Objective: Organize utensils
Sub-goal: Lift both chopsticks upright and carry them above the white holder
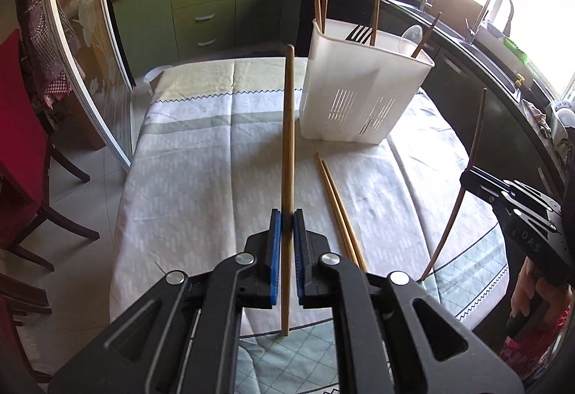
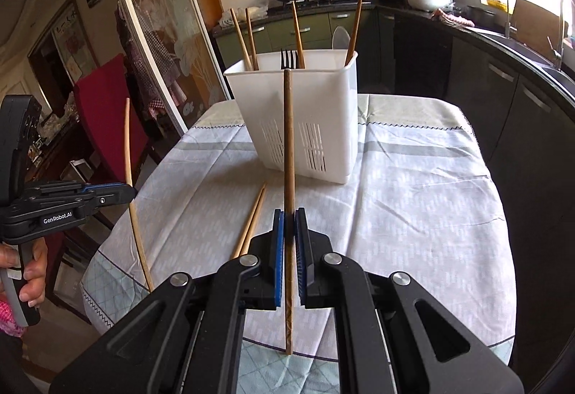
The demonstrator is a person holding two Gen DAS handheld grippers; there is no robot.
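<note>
My left gripper [image 1: 286,219] is shut on a light wooden chopstick [image 1: 288,128] held upright above the table. My right gripper [image 2: 288,219] is shut on a darker chopstick [image 2: 289,142], also upright. Each gripper shows in the other view, the right gripper [image 1: 467,174] at the right edge and the left gripper [image 2: 131,192] at the left edge. A white slotted utensil holder [image 1: 359,88] [image 2: 305,113] stands ahead on the table with several chopsticks, a black fork [image 1: 359,33] [image 2: 289,59] and a clear spoon [image 1: 411,36] [image 2: 340,38]. Two chopsticks [image 1: 339,210] [image 2: 251,219] lie side by side on the cloth.
The table wears a pale patterned cloth [image 1: 201,171] [image 2: 413,196]. A red chair [image 1: 18,142] [image 2: 107,113] stands at the left. A glass sliding door [image 1: 82,34], green cabinets [image 1: 201,16] and a dark counter with sink [image 1: 496,45] surround the table.
</note>
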